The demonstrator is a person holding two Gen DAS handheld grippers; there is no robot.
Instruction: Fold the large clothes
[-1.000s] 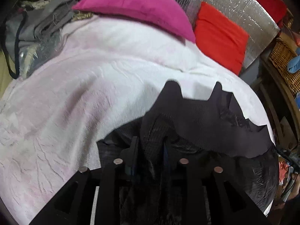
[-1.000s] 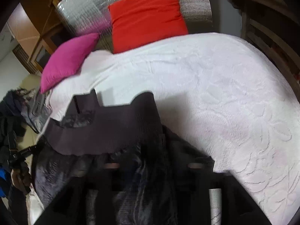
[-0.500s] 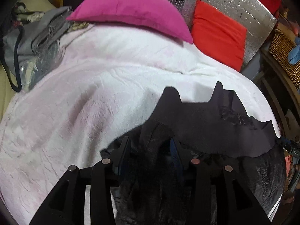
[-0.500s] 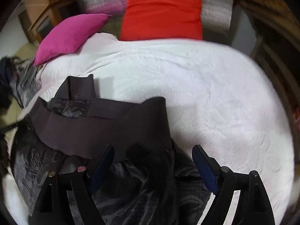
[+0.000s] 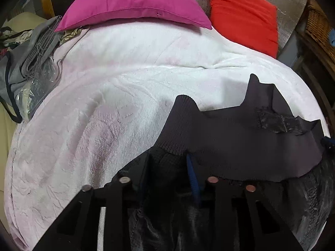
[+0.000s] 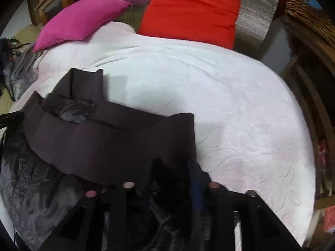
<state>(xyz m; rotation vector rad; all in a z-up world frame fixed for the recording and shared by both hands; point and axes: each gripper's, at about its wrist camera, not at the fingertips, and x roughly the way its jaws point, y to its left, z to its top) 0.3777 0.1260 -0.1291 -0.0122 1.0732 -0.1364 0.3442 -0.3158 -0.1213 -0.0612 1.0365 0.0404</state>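
A black jacket with a wide ribbed hem band (image 5: 240, 142) lies at the near edge of the white bedspread (image 5: 104, 104). My left gripper (image 5: 167, 167) is closing its jaws on a bunch of the jacket's dark fabric at the band's left end. In the right wrist view the same jacket (image 6: 115, 142) spreads to the left. My right gripper (image 6: 172, 169) is closing its jaws on the fabric under the band's right end. Cloth largely covers the fingertips of both grippers.
A pink pillow (image 5: 134, 2) and a red pillow (image 5: 242, 16) lean at the bed's head against a silver quilted panel (image 6: 257, 10). Grey clothes (image 5: 31, 52) are piled at the bed's left side. Wicker furniture (image 6: 309, 10) stands to the right.
The right gripper's jaws, wide apart half a second ago, have come together on the jacket fabric. The left jaws widened slightly, then narrowed on the cloth again. Both views shifted a little across the bed.
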